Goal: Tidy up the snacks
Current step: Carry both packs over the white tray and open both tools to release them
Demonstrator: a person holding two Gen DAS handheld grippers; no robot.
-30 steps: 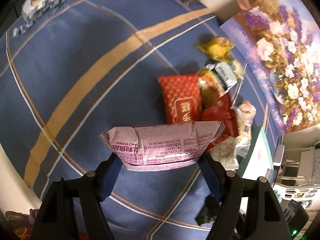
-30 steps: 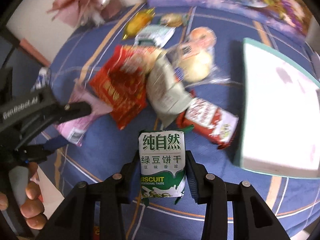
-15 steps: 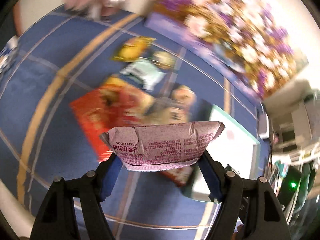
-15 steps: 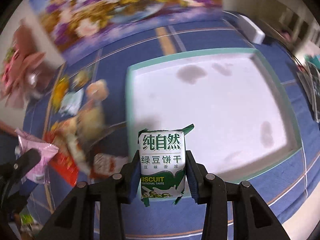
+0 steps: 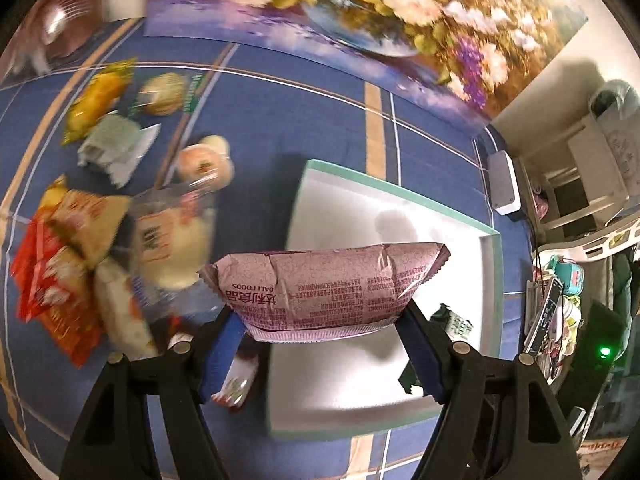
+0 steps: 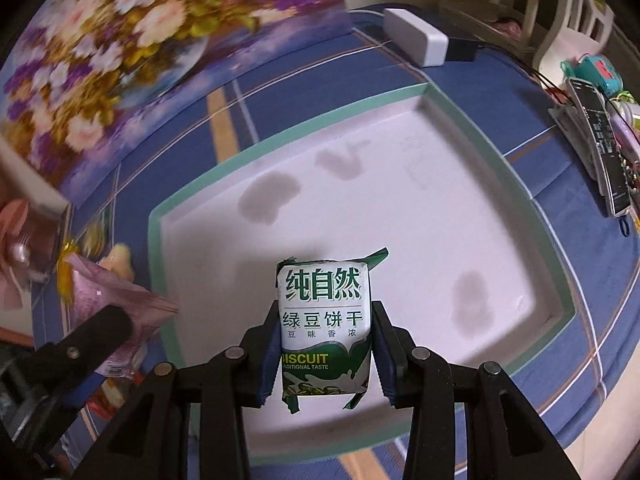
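Observation:
My left gripper is shut on a pink snack packet and holds it above the near left part of a white tray with a green rim. My right gripper is shut on a green and white biscuit packet, held above the same tray. The pink packet and the left gripper also show at the left of the right wrist view. A pile of loose snacks lies left of the tray.
A flower painting leans at the back of the blue checked tablecloth. A white box and a remote control lie beyond the tray's right side. White shelving stands at the right.
Both grippers have swung right from over the snack pile to over the white tray, each still holding its packet.

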